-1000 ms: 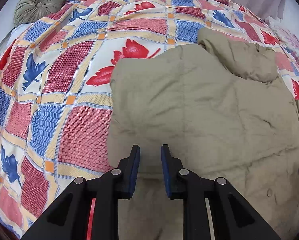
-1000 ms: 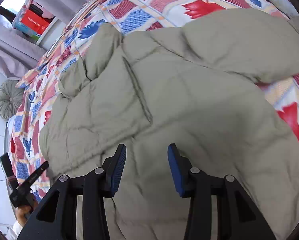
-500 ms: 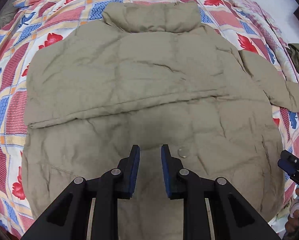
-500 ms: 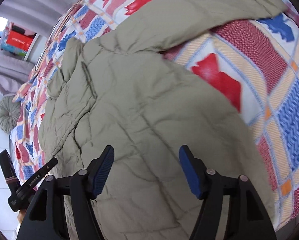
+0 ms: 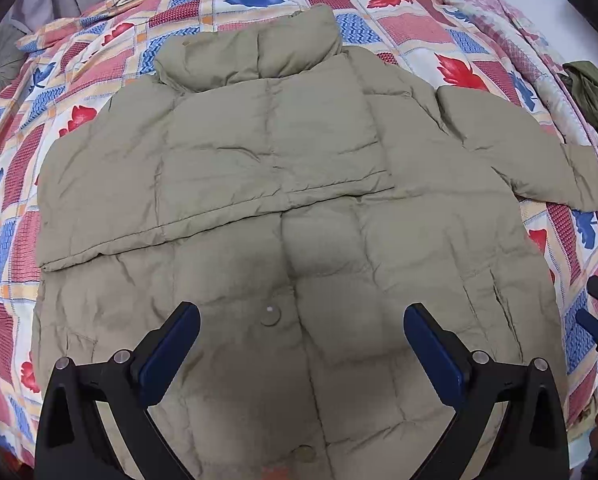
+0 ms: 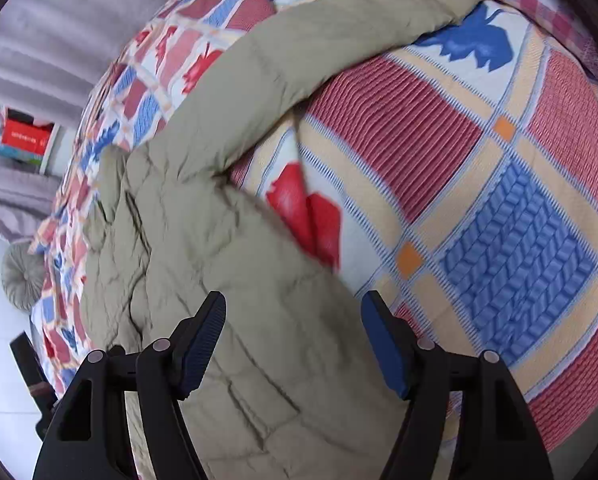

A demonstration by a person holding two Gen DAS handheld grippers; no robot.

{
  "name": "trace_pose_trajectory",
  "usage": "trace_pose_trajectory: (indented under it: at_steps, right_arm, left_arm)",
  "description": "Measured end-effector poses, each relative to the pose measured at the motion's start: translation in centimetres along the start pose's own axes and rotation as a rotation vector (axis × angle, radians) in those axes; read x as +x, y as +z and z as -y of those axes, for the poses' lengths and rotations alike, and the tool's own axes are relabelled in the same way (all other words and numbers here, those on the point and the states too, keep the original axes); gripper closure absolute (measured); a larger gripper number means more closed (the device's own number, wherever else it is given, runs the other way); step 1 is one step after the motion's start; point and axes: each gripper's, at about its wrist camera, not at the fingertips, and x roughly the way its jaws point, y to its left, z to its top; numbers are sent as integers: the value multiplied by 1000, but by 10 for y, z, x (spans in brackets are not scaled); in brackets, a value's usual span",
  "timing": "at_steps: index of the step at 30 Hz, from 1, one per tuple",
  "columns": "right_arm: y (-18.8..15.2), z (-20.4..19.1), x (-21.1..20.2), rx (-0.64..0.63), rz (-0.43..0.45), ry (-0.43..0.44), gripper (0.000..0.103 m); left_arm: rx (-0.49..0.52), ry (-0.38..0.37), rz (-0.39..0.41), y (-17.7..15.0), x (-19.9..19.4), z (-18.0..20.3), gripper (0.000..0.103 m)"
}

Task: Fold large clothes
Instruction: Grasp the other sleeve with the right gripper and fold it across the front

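Both grippers have just been opened: the left gripper [image 5: 301,340] is spread wide and the right gripper [image 6: 293,336] well apart, nothing gripped. The khaki jacket [image 5: 279,184] is laid on the patterned bedspread [image 5: 479,32], one sleeve folded across, the other sleeve [image 5: 519,152] left at 2 o'clock. Clear bedspread is offered at 3 o'clock.

Patchwork bedspread [image 5: 415,28] – khaki puffer jacket [image 5: 267,168] spread flat; grey cushion [image 6: 21,276], probably, at edge.
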Motion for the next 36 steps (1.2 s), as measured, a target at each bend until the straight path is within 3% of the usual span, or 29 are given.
trace_pose_trajectory:
  at_steps: [1, 11, 20, 31, 33, 34, 35, 36]
  right_arm:
    - [7, 6, -2, 16, 15, 17, 18]
    - [82, 59, 4, 185, 56, 93, 18]
    - [154, 122, 23, 515, 138, 315, 18]
    - [221, 138, 64, 620, 157, 422, 20]
    - [227, 139, 68, 641, 130, 446, 48]
    - [230, 140, 72, 652, 108, 459, 82]
    - [231, 142, 73, 664, 99, 460, 97]
    - [233, 140, 71, 659, 108, 452, 97]
  left_arm:
    - [4, 1, 7, 1, -1, 4, 1]
    - [-12, -51, -38, 5, 8, 40, 1]
    - [-3, -46, -46, 11, 18, 76, 1]
    - [-50, -36, -38, 24, 28, 85, 1]
    - [-56, -36, -32, 26, 28, 84, 1]
    - [-61, -34, -26, 28, 26, 83, 1]
    - [-65, -34, -19, 30, 25, 82, 1]
    - [-68, -34, -11, 31, 23, 80, 1]
